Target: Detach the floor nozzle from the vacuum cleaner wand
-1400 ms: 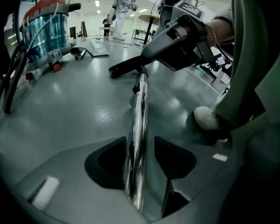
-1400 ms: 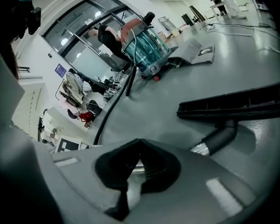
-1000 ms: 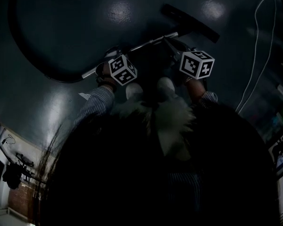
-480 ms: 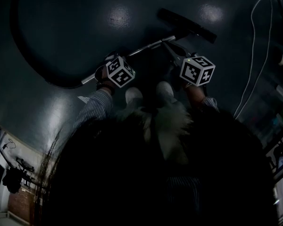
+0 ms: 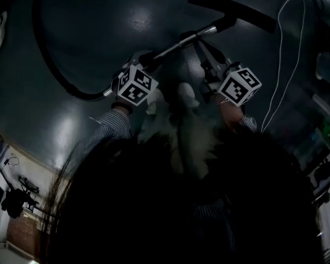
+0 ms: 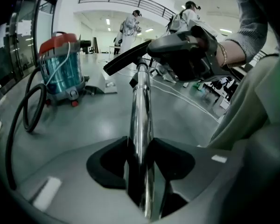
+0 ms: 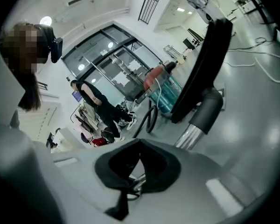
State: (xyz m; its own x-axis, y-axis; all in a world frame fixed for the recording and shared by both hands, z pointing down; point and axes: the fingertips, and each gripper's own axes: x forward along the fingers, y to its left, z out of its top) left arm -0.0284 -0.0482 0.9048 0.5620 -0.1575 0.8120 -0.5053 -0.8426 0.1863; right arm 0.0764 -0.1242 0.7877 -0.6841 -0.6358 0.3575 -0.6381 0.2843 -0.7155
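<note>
Left claw (image 6: 140, 146): pinching the chrome wand (image 6: 141, 101) partway along.
Right claw (image 7: 136, 162): pressed together, hovering beside the wand's nozzle end.
Floor nozzle (image 6: 127, 56): sitting on the wand's far end, not yet detached.
Risk: nothing is gripping the nozzle, so the slick wand may be twisting or sliding in its single pinch under any pull.

Glossy metal wand (image 6: 140, 106), matt plastic floor nozzle (image 7: 205, 64), smooth shiny floor (image 6: 74, 125).

Hand-held left gripper (image 6: 140, 150) and right gripper (image 7: 136, 166): grey moulded shells, black jaw pads, small white rectangular patches; left white cube with black square markers (image 5: 135, 85), right white cube likewise (image 5: 240, 86); finely striped pale shirt sleeves (image 5: 113, 126); pale shoes (image 5: 186, 95)
</note>
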